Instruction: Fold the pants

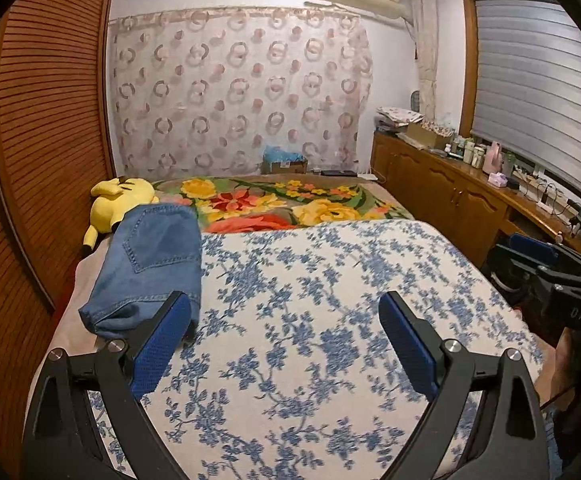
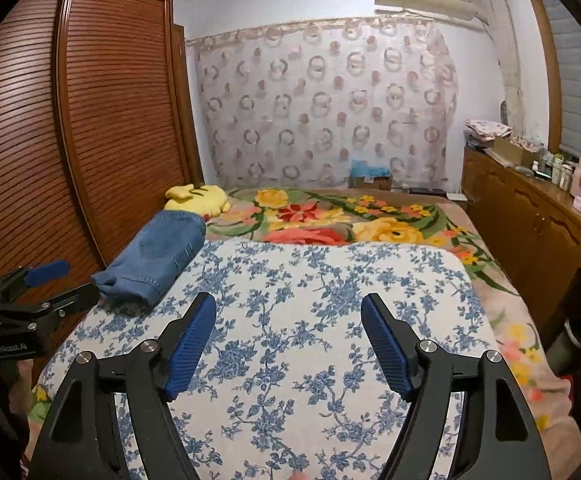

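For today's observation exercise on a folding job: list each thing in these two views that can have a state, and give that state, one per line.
Jeans: folded into a compact bundle, lying at the bed's left edge, nothing holding them.
Left gripper: open, empty, above the blue floral sheet.
Right gripper: open, empty, above the same sheet.
Yellow plush toy: lying down behind the jeans.
Wardrobe door: closed.
Window blind: lowered.
Cabinet doors: closed.
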Available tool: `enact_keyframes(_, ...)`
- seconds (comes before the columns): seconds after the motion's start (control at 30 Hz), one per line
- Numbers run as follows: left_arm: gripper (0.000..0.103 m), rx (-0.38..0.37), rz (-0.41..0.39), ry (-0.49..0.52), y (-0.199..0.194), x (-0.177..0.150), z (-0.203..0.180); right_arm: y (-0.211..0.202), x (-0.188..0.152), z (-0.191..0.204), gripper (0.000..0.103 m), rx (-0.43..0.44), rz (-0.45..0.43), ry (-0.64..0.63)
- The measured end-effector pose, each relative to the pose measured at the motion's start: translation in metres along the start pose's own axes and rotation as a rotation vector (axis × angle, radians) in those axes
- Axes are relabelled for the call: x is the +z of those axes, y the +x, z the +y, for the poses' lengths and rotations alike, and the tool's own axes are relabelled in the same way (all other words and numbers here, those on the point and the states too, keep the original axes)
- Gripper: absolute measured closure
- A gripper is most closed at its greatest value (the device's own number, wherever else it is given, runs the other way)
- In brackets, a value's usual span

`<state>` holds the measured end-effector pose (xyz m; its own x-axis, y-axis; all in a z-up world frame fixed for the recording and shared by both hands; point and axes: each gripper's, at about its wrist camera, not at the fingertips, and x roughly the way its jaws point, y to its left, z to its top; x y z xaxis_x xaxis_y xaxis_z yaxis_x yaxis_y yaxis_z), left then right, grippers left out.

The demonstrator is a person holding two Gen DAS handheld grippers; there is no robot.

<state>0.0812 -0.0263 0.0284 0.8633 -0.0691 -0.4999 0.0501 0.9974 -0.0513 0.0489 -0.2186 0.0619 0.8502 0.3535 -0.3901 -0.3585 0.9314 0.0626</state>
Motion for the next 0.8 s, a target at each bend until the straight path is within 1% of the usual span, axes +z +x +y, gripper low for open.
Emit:
enact_keyframes(0.27,0.008,-0.013,-0.066,0.026,-0.031,0.018,-0.018,-0.042,0.012,0.005,0.026,-0.012,-0.06,-0.015)
enact_keyframes(0.4,0.008,-0.017,-0.101,0.036,-0.048,0.025,-0.024,-0.06,0.016,0.004,0.021,-0.024,-0.096,-0.008)
enact_keyframes(0.57,0.008,-0.006,-0.127,0.047,-0.062,0.027,-0.028,-0.077,0.016,0.005,0.02,-0.041,-0.128,-0.002)
enact_keyframes(0.67,0.008,-0.006,-0.142,0.044,-0.069,0.028,-0.027,-0.081,0.014,0.005,0.02,-0.048,-0.143,0.003)
enact_keyframes(0.8,0.008,0.008,-0.156,0.037,-0.073,0.029,-0.024,-0.065,0.009,0.003,0.02,-0.055,-0.152,-0.003)
